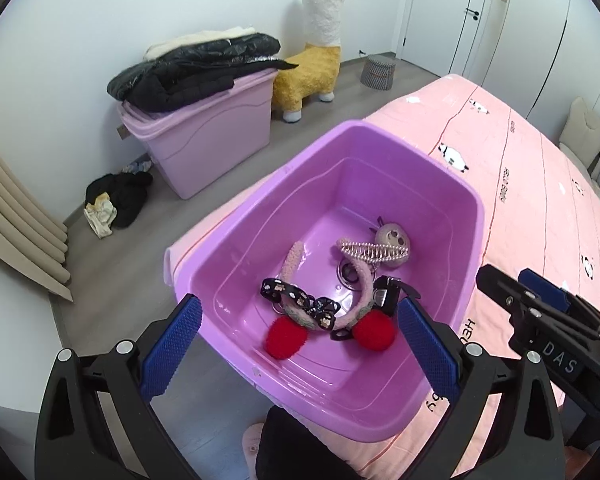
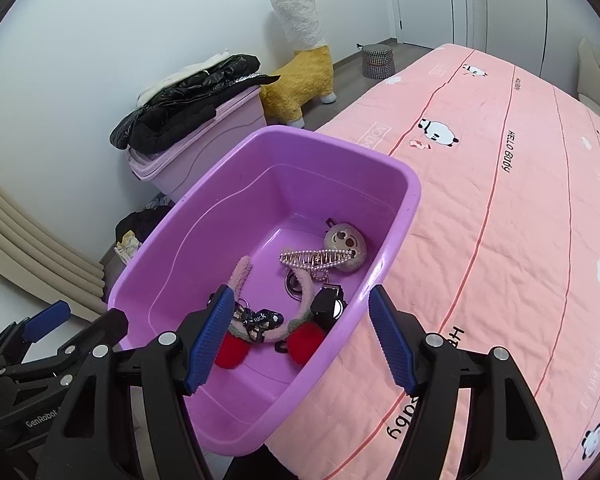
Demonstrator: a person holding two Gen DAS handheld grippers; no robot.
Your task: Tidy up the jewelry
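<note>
1. While our left claw [image 1: 300,336] hangs released above the near end of the purple basin [image 1: 384,140], its blue pads [image 1: 172,344] stand wide apart and grip nothing.
2. From the left wrist we see the basin sitting at the near corner of the pink bed [image 1: 540,184], part of it jutting past the bed's edge over the floor.
3. Inside it lie a fuzzy pink headband [image 1: 364,280] with two red pompoms [image 1: 286,336], a black patterned bow [image 1: 300,300] across the band, a pearl hair claw clip [image 1: 370,254], a round plush face charm [image 1: 394,240] toward the basin's far end, and a small black item [image 1: 386,294] we cannot identify.
4. Our right claw [image 1: 548,296] shows at the right edge, over the bed beside the basin.
5. Beyond the bed stand a lilac storage bin [image 1: 216,140] with a black jacket [image 1: 196,68] piled on top, and a yellow alpaca stool [image 1: 312,68].
6. From the right wrist, our right claw [image 2: 300,340] is released too, one pad [image 2: 210,340] over the basin's inside and the other over the bed, straddling the basin's [image 2: 404,208] bed-side wall without touching it.
7. The headband [image 2: 240,272], pompoms [image 2: 306,342], bow [image 2: 256,320], pearl clip [image 2: 320,258] and face charm [image 2: 346,244] lie in the basin.
8. Our left claw [image 2: 76,320] shows at the lower left, beside the basin's outer wall.
</note>
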